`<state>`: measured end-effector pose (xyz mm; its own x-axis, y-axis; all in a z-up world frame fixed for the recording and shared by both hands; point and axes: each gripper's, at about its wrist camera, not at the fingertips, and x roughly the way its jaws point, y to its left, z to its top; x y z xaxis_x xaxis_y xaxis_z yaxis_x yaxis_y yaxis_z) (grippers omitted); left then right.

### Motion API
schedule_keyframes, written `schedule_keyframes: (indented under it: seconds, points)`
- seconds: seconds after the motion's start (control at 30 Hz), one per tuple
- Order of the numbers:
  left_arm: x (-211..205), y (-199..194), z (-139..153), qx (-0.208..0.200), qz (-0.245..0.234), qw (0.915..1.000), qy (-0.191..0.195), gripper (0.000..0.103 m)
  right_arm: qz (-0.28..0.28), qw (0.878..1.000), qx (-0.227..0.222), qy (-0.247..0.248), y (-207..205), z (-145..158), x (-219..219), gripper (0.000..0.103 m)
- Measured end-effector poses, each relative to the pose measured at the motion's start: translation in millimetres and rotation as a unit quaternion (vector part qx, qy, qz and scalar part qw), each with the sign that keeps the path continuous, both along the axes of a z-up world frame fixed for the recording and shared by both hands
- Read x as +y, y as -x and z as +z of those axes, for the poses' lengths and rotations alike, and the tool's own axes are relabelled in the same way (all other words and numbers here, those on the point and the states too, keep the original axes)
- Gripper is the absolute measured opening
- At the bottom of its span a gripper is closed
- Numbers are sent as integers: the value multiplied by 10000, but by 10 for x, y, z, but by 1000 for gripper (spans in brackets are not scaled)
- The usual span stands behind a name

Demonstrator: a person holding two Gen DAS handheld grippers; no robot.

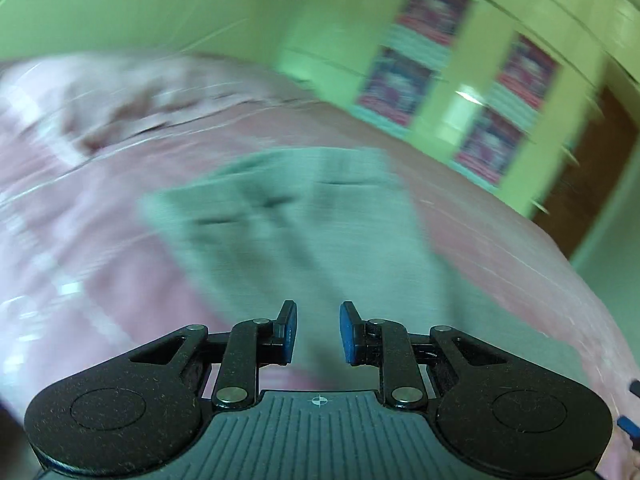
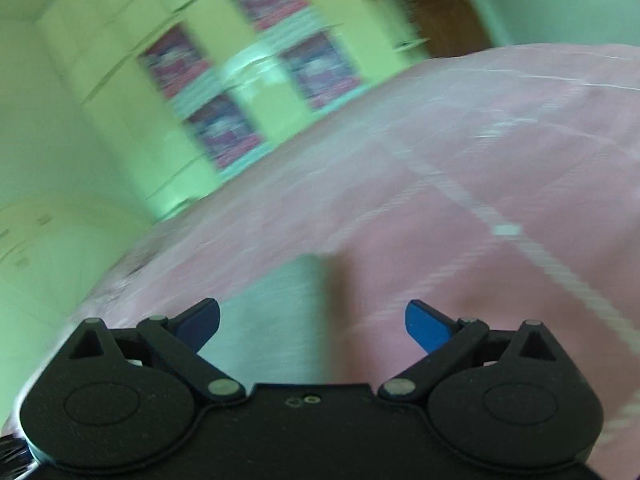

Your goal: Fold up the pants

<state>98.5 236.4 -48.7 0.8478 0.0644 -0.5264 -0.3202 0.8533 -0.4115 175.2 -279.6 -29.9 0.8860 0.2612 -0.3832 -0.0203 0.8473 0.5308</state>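
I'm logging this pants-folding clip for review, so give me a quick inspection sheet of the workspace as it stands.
Surface: bed with pink bedspread, white stripes; frames motion-blurred.
Job's things: grey-green pants lying spread on the bedspread; fold state hard to judge through blur.
Clutter: rumpled pink bedding or pillow beyond the pants.
Grippers: left gripper open, narrow gap, above the pants, holding nothing; right gripper wide open over the pants' edge, holding nothing.
Cables: nothing seen.
Surroundings: green wall; green cabinet with patterned panels; brown wooden door.
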Motion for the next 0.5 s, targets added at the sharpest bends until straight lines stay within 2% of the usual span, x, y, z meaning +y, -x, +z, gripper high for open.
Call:
schedule_keyframes:
  seconds: [0.07, 0.13, 0.23, 0.27, 0.3, 0.37, 0.5]
  points:
    - [421, 23, -162, 59, 320, 9980, 546, 23, 689, 9974, -74, 192, -161, 121, 470, 94]
    - [685, -58, -302, 146, 269, 9938, 1068, 23, 1206, 9909, -75, 599, -312, 184, 1001, 93]
    - [903, -78, -428, -98, 288, 9893, 1427, 24, 1858, 9774, 154, 994, -530, 131, 1760, 90]
    - [929, -73, -470, -178, 300, 9872, 1555, 33, 1992, 9736, 202, 1096, -586, 107, 1953, 88]
    - [962, -59, -493, -263, 277, 9858, 1637, 51, 2073, 9704, 230, 1215, -631, 78, 2137, 85]
    - [935, -33, -524, -475, 131, 9853, 1636, 65, 2148, 9665, 242, 1385, -650, 38, 2440, 85]
    - [901, -122, -554, -514, -63, 9913, 1210, 65, 1900, 9657, 189, 1758, -671, 9, 2714, 85]
